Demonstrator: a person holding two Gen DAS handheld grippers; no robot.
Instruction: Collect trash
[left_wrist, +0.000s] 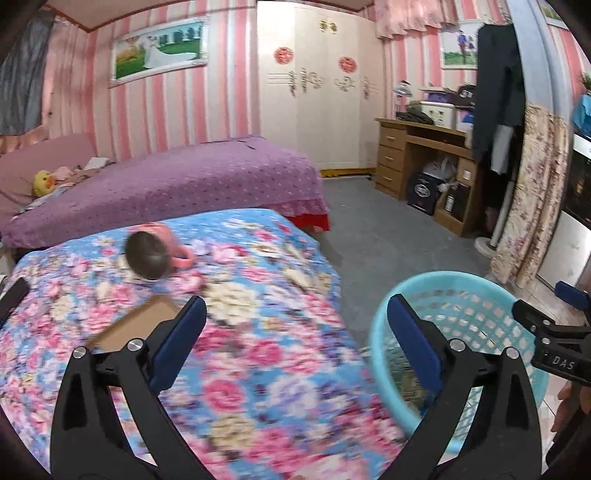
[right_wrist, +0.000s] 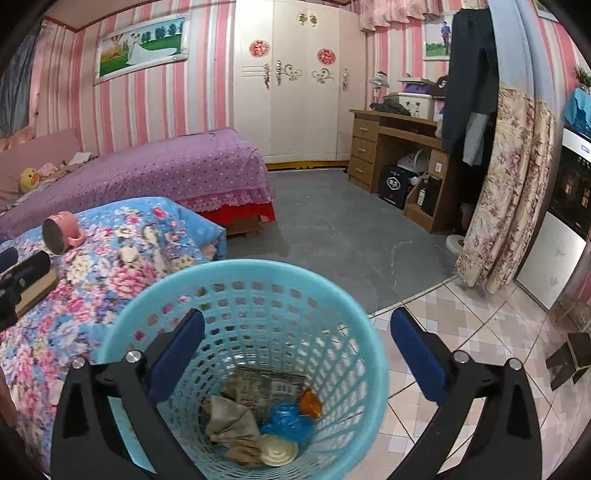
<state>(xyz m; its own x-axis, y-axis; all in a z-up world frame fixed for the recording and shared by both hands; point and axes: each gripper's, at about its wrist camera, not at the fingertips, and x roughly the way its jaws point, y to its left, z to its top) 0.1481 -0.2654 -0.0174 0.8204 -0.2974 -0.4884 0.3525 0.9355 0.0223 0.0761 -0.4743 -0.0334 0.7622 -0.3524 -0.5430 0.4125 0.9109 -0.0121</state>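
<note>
Some trash is already put in the blue basket (right_wrist: 240, 295): crumpled paper (right_wrist: 232, 421), a blue wrapper (right_wrist: 286, 422), an orange scrap (right_wrist: 310, 404) and a round lid (right_wrist: 279, 453) are seen at the bottom. The right tongs (right_wrist: 297, 350) are held wide open and empty, right over the basket. The left tongs (left_wrist: 295, 339) are spread wide too, with nothing gripped. On the flowery bed (left_wrist: 258, 332), a flat cardboard piece (left_wrist: 136, 326) is left at 10 o'clock from the left tongs (probably next). A pink cup (left_wrist: 155, 254) is lying farther up, at 11 o'clock.
</note>
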